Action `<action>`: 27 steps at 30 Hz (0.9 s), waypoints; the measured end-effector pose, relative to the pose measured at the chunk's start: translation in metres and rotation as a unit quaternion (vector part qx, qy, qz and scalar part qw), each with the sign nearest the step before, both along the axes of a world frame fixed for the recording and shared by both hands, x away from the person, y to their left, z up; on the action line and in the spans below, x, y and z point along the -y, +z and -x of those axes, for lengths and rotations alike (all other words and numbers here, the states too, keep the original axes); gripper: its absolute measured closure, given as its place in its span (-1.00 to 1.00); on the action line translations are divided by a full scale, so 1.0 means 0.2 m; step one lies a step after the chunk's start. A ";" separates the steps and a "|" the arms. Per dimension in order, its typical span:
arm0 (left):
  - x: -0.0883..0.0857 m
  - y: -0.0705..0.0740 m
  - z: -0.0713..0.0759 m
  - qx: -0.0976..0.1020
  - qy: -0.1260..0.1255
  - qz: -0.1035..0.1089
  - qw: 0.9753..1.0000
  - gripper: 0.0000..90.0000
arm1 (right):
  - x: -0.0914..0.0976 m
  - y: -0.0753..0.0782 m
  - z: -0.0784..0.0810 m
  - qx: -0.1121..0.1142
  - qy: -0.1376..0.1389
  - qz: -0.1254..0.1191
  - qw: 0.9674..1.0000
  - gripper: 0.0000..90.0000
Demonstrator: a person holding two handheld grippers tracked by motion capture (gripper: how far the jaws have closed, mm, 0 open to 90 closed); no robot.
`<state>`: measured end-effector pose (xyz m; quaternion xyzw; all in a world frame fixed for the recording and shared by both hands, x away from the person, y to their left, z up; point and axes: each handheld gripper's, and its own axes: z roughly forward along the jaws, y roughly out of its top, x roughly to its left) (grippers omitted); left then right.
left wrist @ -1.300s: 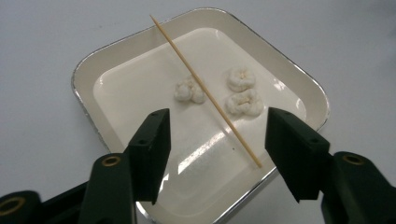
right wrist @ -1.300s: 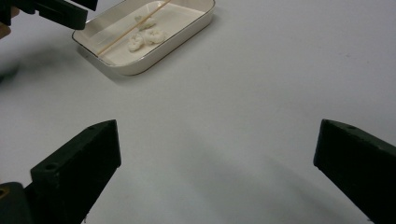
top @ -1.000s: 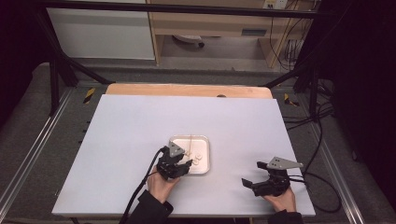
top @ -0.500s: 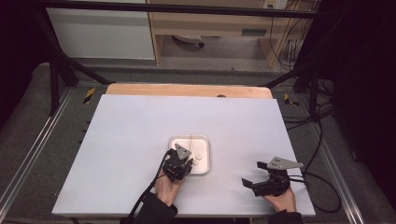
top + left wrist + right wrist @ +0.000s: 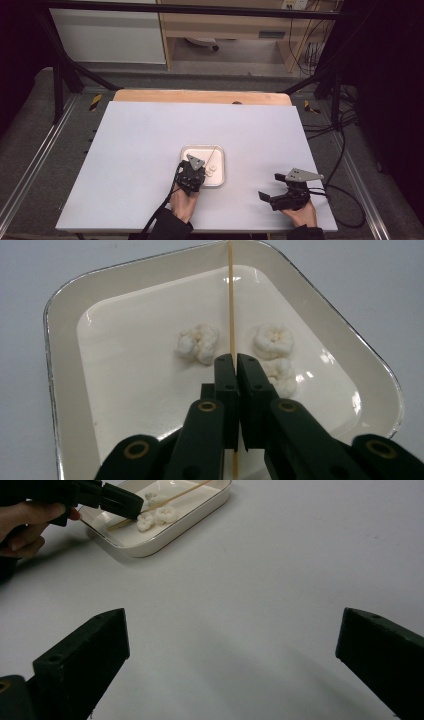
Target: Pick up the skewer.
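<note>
Three marshmallows (image 5: 272,340) lie mid-frame beside the skewer (image 5: 231,300) the left hand-held gripper (image 5: 235,365) has just clenched on; lifting crookedly could snap it.

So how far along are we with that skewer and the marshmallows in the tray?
Done: the left gripper has just closed its jaws on the thin wooden skewer lying in the white tray. In hand: that grip. Left: all three marshmallows sit loose in the tray, none on the skewer. The right gripper waits open over the bare table.
</note>
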<state>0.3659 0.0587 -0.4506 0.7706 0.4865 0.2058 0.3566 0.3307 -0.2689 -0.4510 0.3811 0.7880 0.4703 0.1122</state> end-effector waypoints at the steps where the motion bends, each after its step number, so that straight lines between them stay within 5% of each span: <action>1: 0.00 0.00 0.00 0.001 0.000 -0.001 1.000 0.95 | 0.00 0.00 0.00 0.000 0.000 0.000 1.000 -0.97; 15: -0.11 0.03 0.03 0.034 -0.013 0.028 0.999 0.97 | 0.00 0.00 0.00 0.002 0.001 0.002 1.000 -0.96; 20: -0.19 0.09 0.04 0.039 -0.047 0.045 0.997 0.97 | -0.01 0.00 0.00 0.002 0.003 0.004 1.000 -0.96; 27: -0.23 0.11 0.06 0.041 -0.101 0.031 0.994 0.97 | -0.03 0.01 0.00 0.010 0.009 0.017 1.000 -0.96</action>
